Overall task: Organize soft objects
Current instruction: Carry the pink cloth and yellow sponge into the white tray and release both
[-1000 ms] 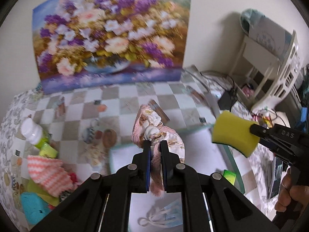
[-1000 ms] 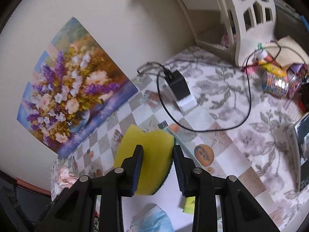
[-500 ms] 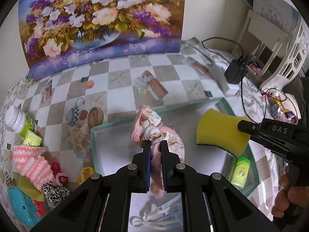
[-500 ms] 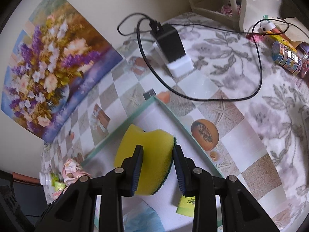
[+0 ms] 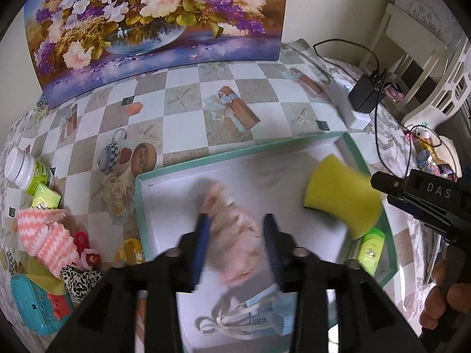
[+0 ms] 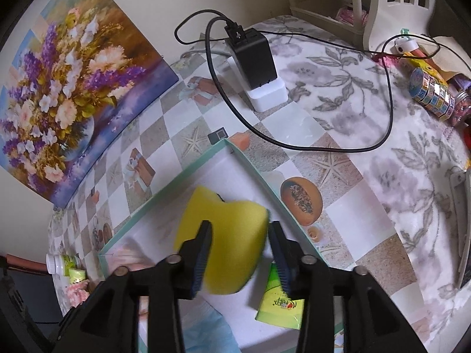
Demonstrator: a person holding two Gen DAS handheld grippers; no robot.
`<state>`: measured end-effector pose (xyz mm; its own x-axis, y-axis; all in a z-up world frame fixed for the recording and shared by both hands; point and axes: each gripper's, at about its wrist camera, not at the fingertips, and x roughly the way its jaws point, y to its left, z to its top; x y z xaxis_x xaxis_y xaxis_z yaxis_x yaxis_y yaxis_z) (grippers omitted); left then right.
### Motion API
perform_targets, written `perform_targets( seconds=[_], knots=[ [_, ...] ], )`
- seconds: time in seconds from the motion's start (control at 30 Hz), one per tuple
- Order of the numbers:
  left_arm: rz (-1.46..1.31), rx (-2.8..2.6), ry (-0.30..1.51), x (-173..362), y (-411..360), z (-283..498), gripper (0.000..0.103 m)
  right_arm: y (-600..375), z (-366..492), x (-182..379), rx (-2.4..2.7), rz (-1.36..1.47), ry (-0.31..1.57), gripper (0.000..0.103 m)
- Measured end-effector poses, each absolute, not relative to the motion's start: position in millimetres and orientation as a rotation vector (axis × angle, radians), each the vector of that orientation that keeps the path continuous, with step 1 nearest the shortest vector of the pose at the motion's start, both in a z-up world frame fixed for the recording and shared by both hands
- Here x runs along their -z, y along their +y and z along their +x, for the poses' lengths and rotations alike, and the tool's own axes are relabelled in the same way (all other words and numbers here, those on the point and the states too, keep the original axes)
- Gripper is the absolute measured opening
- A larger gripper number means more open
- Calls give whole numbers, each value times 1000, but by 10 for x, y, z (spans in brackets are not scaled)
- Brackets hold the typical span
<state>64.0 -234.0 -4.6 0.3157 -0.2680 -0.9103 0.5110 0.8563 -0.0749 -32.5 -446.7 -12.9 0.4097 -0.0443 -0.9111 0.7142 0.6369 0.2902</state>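
Left gripper [image 5: 237, 245]: jaws spread wide, motion-blurred. A pink floral cloth bundle [image 5: 232, 235] lies between them over the white floor of the tray [image 5: 141, 206]; no clear contact with either finger. Bundle's long axis runs roughly away from the camera toward the tray's far wall, narrow end farthest; outline is blurred.

Right gripper [image 6: 240, 253]: jaws parted, with a yellow sponge [image 6: 225, 236] between them. Contact is unclear: the sponge nearly fills the gap, the left finger overlaps its edge, the right side is blurred. In the left wrist view the sponge [image 5: 341, 197] sits at the tray's right end, long axis slanting from upper left to lower right, touching the gripper's tip.

Also in the tray: a blue face mask [image 5: 253, 314] at the near edge and a green packet [image 6: 279, 303] beside the sponge.
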Motion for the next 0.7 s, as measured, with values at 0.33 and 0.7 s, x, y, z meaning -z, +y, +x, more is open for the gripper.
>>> perform_targets(
  seconds=[0.33,0.7],
  knots=[
    [164,452,1079,-331,-2076,743,68,-4369,-311,-272,567,632,1021,60],
    [52,320,1044,-540,-1452,1069,88,-4008,-102,-561,529,451,1022,81]
  ],
)
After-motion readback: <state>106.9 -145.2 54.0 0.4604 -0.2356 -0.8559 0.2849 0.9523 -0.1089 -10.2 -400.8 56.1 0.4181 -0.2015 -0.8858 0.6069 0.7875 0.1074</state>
